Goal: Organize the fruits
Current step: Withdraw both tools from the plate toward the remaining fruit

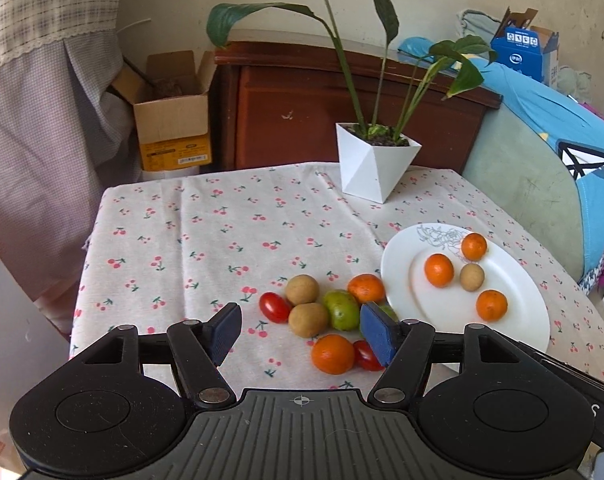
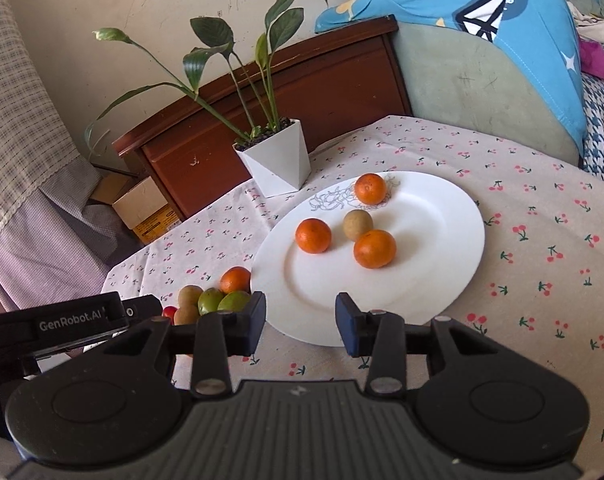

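The left hand-held gripper (image 1: 299, 330) is hovering over the near part of the counter (image 1: 205, 232), its jaws standing wide apart and gripping nothing. A loose pile of fruit (image 1: 322, 316) is lying on the cherry-print cloth just beyond and between its blue pads (image 1: 376, 338): two red tomatoes, two brown round fruits, a green fruit and two oranges. The nearest orange (image 1: 332, 354) is sitting between the pads without touching either; the right pad is covering part of the green fruit and of the near tomato.

The white plate (image 1: 514, 332) is lying just right of the pile, carrying three oranges and one brown fruit, all apart from one another except the brown one, which is touching the nearest orange in the right wrist view.

The right hand-held gripper (image 2: 300, 322) is hanging over the near rim of the plate (image 2: 454, 248), its jaws partly open and empty. The fruit on the plate is lying well beyond its fingertips, and the pile (image 2: 213, 298) is showing to its left, behind the left finger.

A potted plant (image 1: 376, 168) is standing at the far edge of the counter.
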Tool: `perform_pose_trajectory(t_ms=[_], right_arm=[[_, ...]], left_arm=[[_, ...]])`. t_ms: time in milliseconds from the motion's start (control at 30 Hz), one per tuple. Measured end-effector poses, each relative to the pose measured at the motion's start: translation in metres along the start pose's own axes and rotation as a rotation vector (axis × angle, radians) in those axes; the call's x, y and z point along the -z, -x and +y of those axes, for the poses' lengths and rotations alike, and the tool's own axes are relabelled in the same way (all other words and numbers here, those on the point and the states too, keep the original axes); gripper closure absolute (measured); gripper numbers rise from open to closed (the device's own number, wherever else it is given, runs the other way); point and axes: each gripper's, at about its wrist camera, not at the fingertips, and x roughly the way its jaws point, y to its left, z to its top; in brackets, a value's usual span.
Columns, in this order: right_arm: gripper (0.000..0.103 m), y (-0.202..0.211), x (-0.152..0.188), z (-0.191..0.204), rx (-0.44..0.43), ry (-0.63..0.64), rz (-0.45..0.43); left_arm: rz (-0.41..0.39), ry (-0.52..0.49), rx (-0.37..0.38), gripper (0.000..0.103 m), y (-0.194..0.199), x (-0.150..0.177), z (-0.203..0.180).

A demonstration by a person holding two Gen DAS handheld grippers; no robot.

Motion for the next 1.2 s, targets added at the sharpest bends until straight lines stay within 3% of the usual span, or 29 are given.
perform_pose_trajectory(t_ms=[233,700,1200], right_arm=[[0.063,-0.004,0.009,0.012,-0.045,0.039,0.032],[0.063,-0.028,0.021,0.032,-0.109,0.110,0.075],[0.066,-0.053,0.028,0.050,-0.090,0.206,0.078]], left_arm=[[0.018,0.053,-0.047,0.037,0.004,0.006,0.024],[0.050,0.053,-0.065,0.037,-0.004,0.018,0.040],[0.069,0.086,-0.055,0.038,-0.010,0.022,0.045]])
